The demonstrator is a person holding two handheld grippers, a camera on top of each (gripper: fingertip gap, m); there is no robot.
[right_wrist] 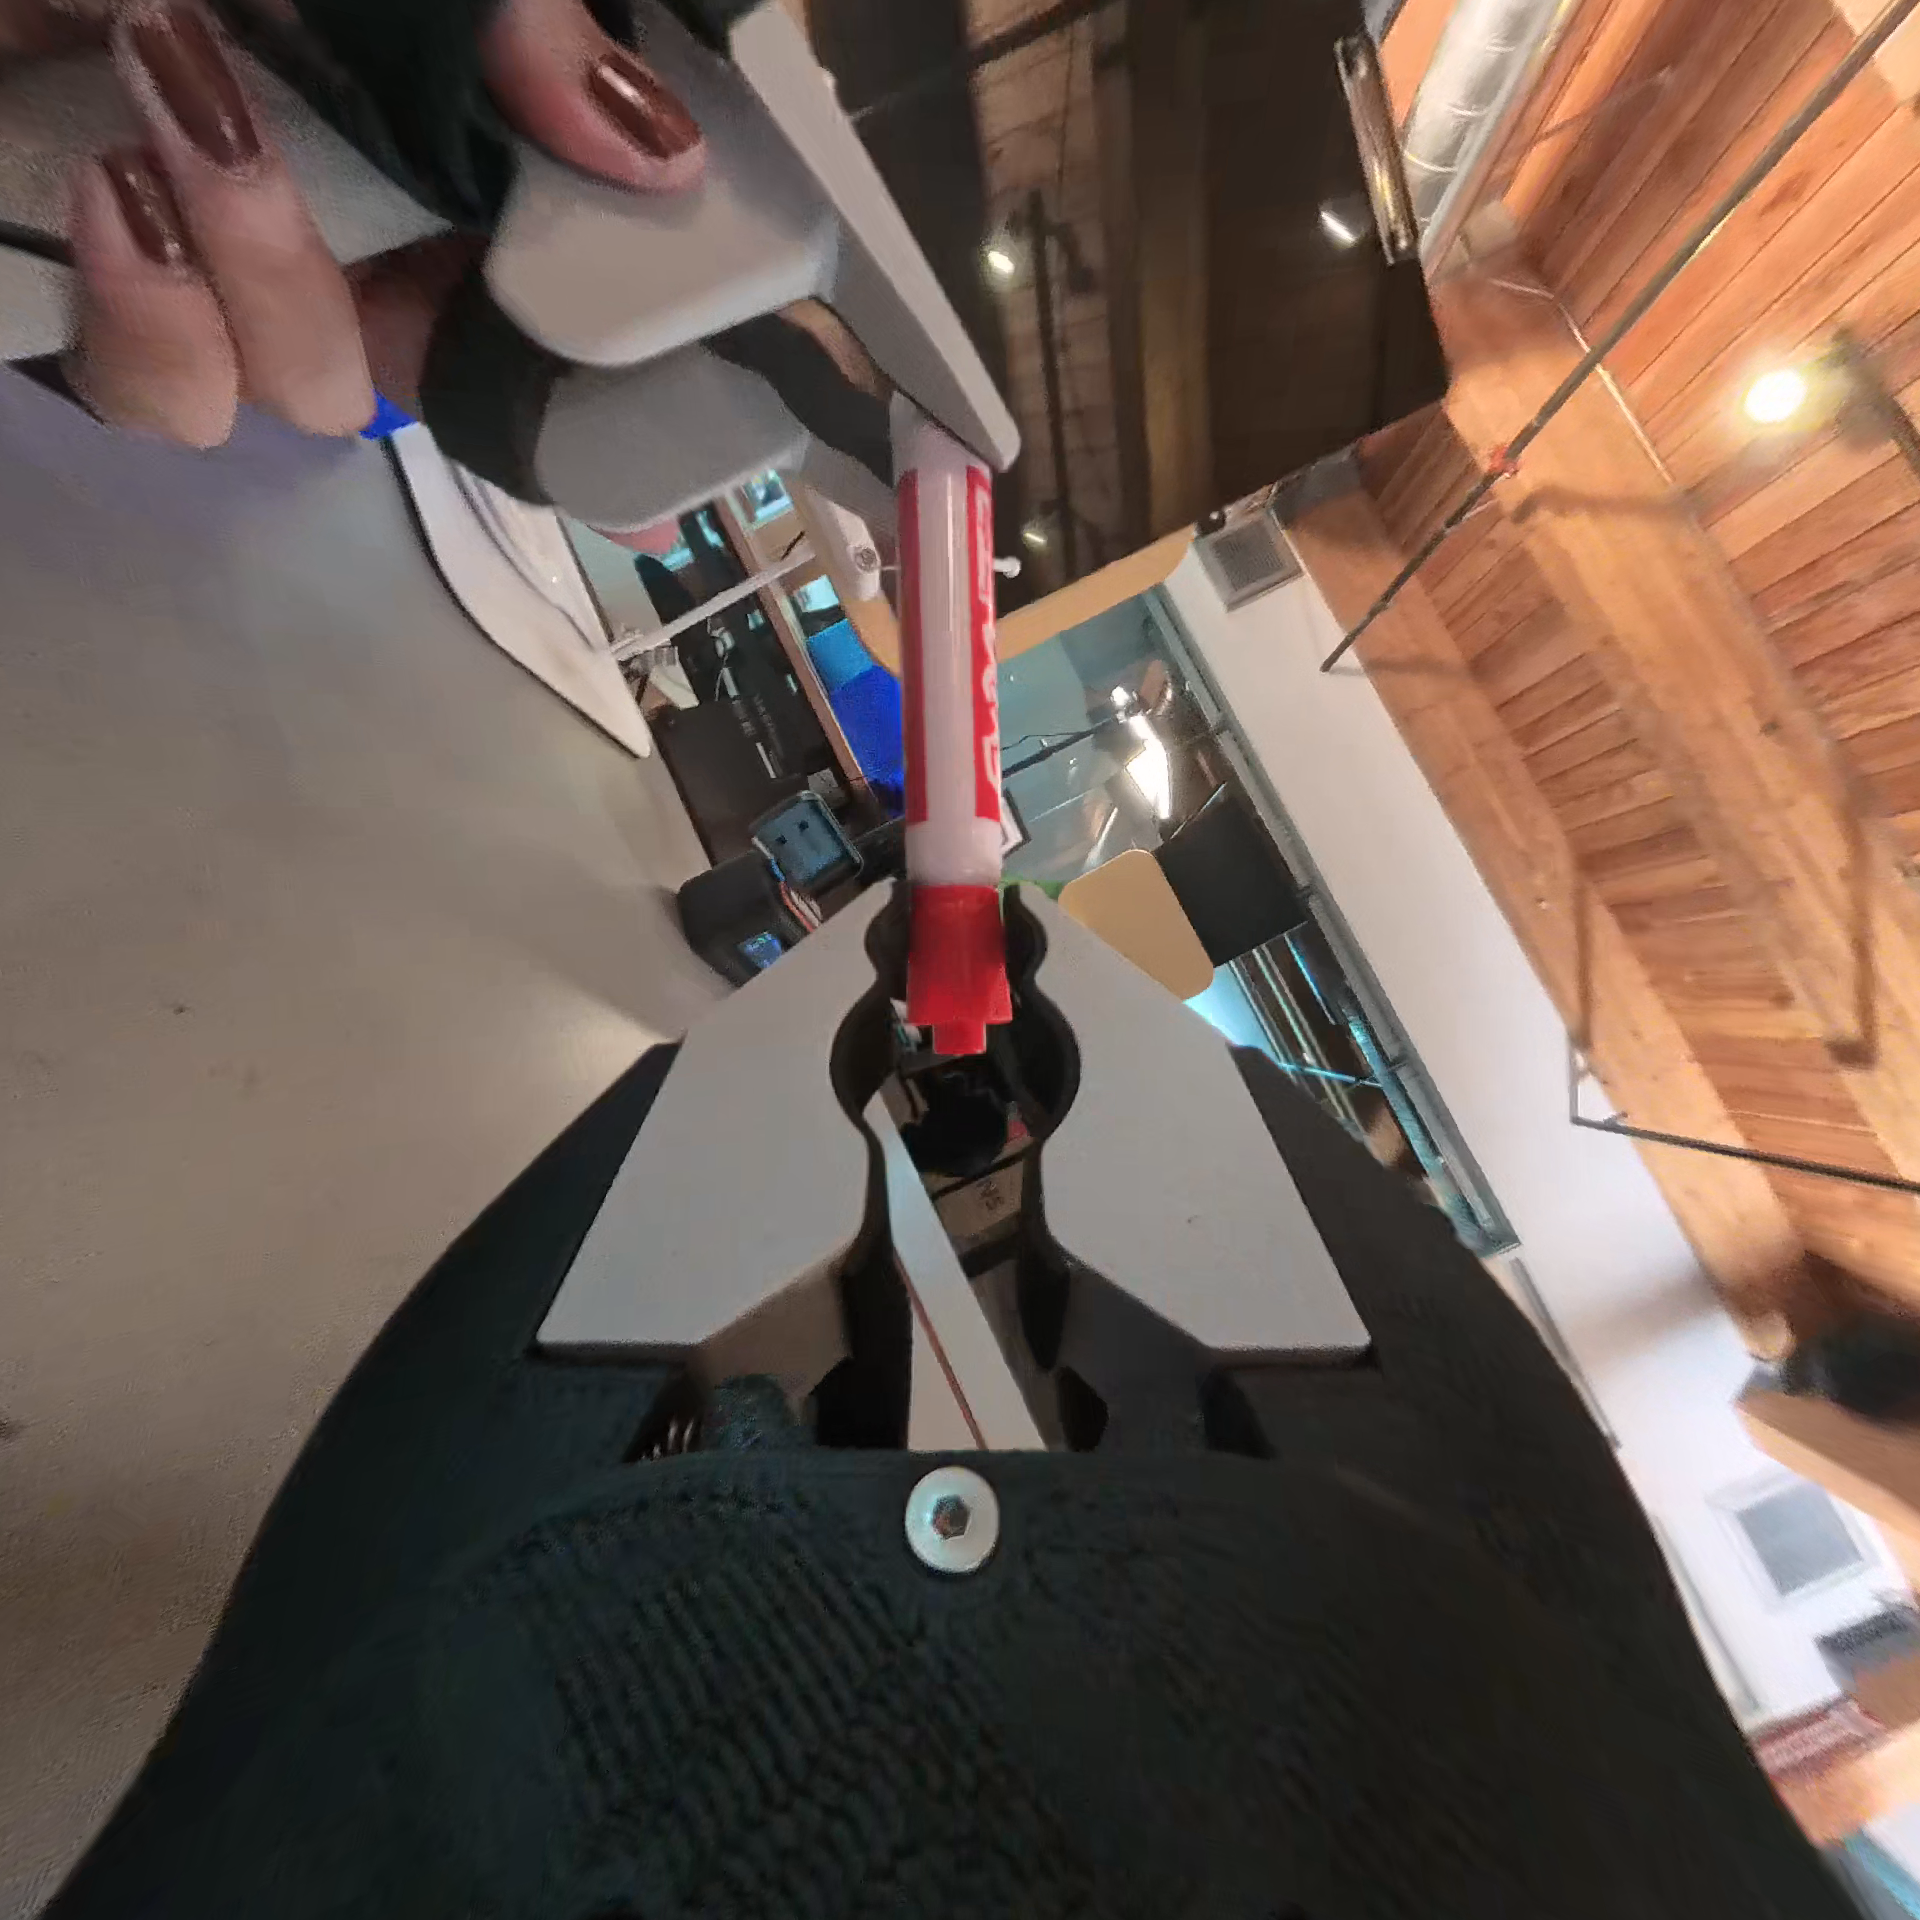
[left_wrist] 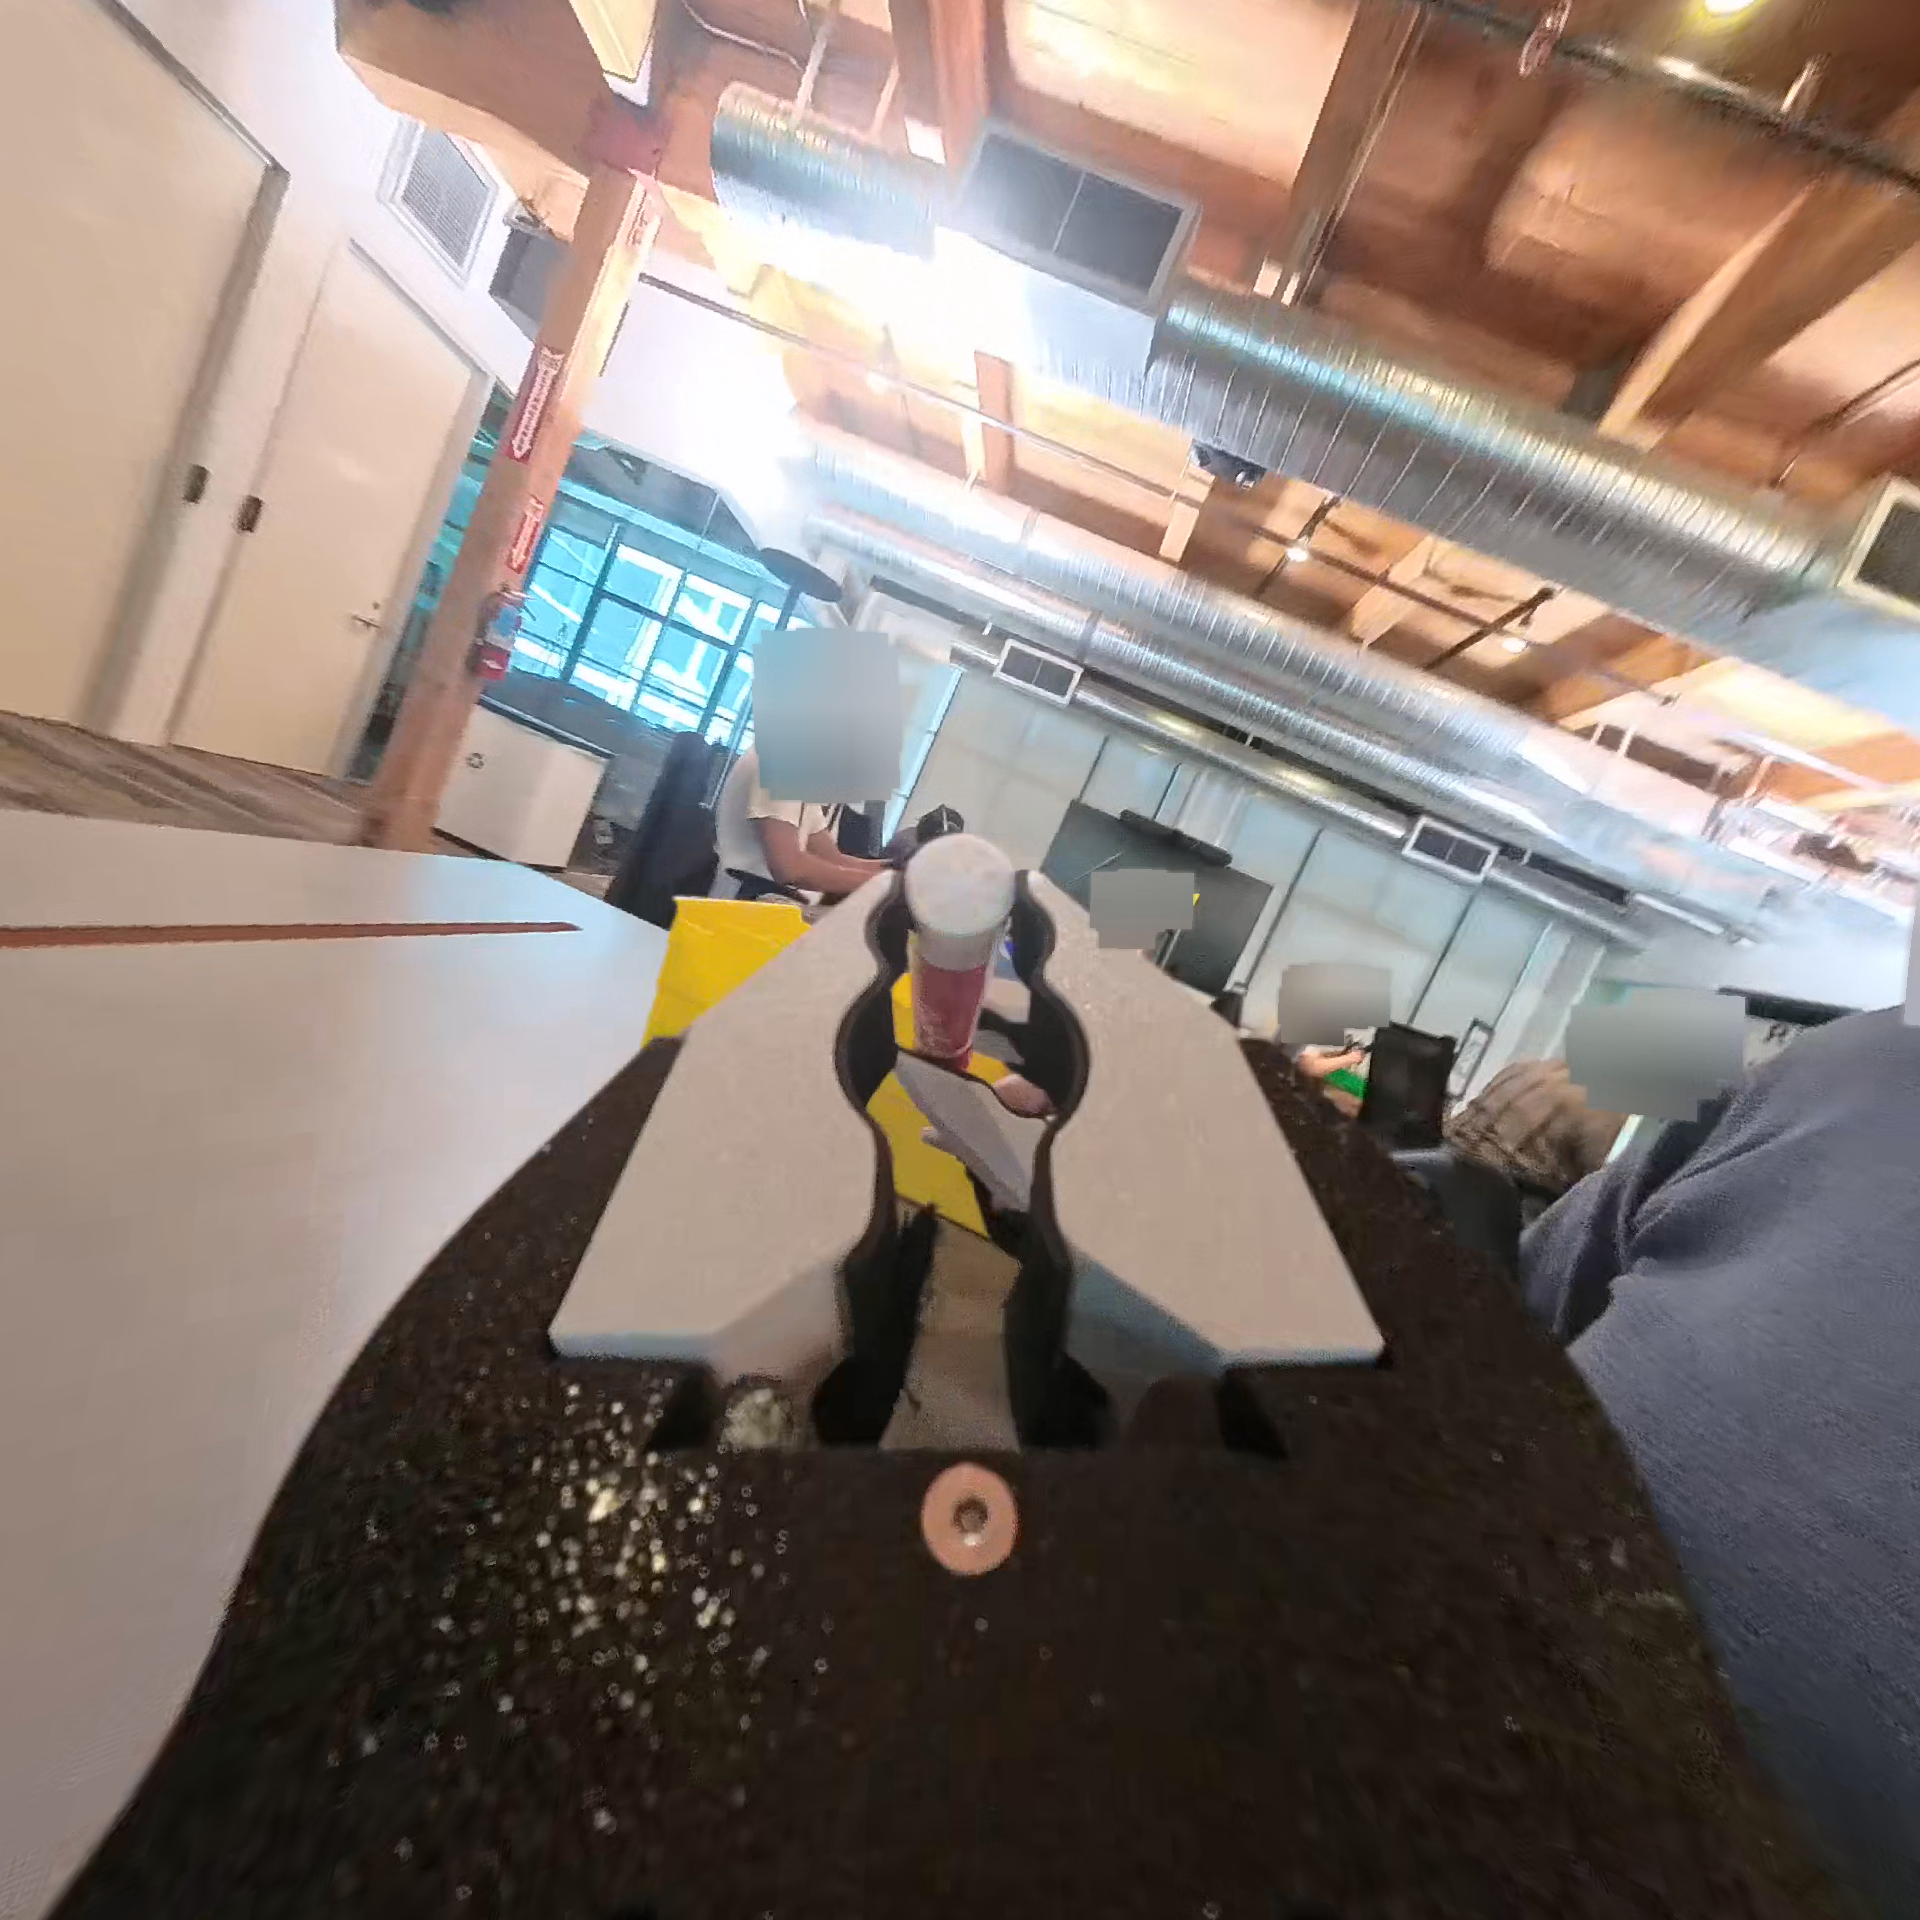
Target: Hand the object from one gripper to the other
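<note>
With the marker [right_wrist: 951, 665] pinched at its white end by the left tongs [left_wrist: 961, 894] and its red cap between the narrow right tongs [right_wrist: 954, 935], the left should let go only once the right grips firmly.

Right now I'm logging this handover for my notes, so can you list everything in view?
marker: one, white barrel with red cap, held in the air between the two grippers
table: one, white top, left of the left wrist view
yellow bin: one, yellow, behind the table edge
ducts: several, silver, under the wooden ceiling
seated people: several, at desks in the background
fire extinguisher: one, red, by the wooden post
hand: one, on the left gripper's handle
left gripper: grey fingers, clamps the barrel's end
right gripper: grey fingers, around the red cap
</note>
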